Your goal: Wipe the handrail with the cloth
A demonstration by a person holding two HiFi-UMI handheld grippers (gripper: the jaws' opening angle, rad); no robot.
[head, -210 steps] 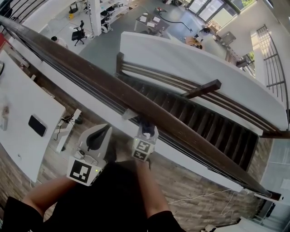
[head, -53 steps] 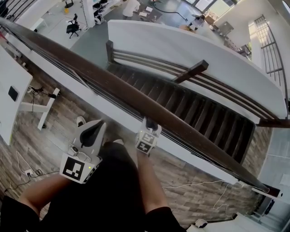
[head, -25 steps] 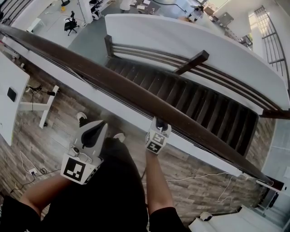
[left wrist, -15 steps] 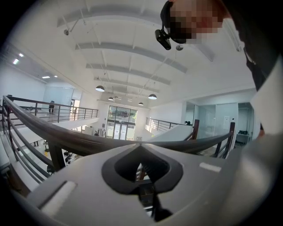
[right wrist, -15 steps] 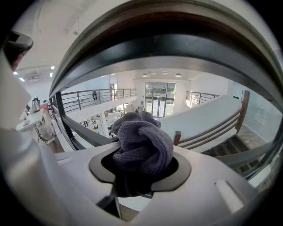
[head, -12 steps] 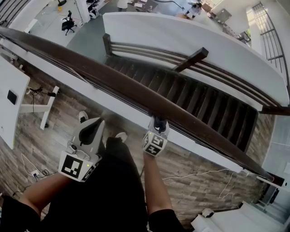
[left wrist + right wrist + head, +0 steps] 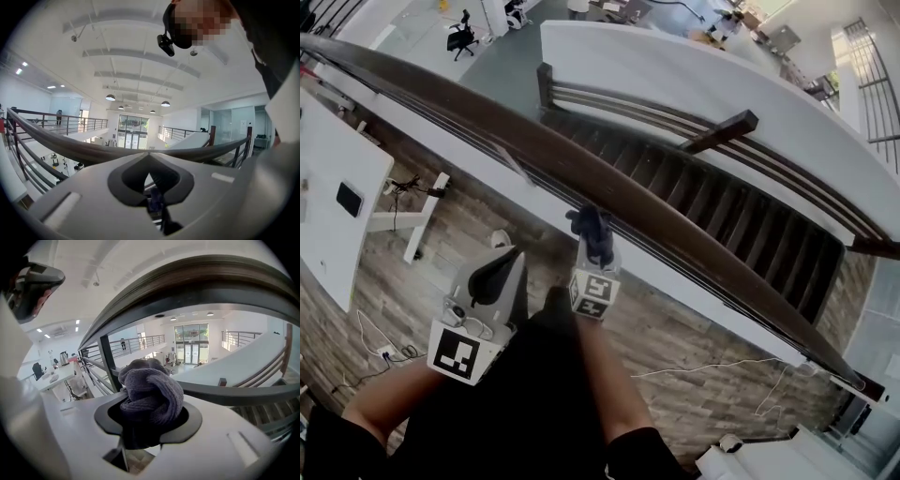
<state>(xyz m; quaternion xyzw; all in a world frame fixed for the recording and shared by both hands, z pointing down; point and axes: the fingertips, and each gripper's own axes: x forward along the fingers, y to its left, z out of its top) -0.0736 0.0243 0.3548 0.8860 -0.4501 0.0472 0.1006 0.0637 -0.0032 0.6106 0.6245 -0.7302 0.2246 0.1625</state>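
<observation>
The dark wooden handrail (image 7: pixel 487 117) runs diagonally from upper left to lower right in the head view. My right gripper (image 7: pixel 592 246) is shut on a bunched dark purple-grey cloth (image 7: pixel 589 225), held just on the near side of the rail, at its edge. In the right gripper view the cloth (image 7: pixel 151 397) fills the right gripper (image 7: pixel 149 420), and the handrail (image 7: pixel 197 280) arches above it with a gap between. My left gripper (image 7: pixel 501 261) hangs lower left, away from the rail, shut and empty. In the left gripper view the left gripper (image 7: pixel 150 157) points at the handrail (image 7: pixel 70 147).
Metal railing bars (image 7: pixel 511 164) run under the handrail. Beyond it a staircase (image 7: pixel 722 220) drops to a lower floor. A white desk (image 7: pixel 333 234) with a phone (image 7: pixel 348 199) stands at left. Cables (image 7: pixel 375 342) lie on the wood-pattern floor.
My right gripper has come back from under the rail and shifted left, so the cloth now shows on the rail's near side. The left gripper has hardly moved.
</observation>
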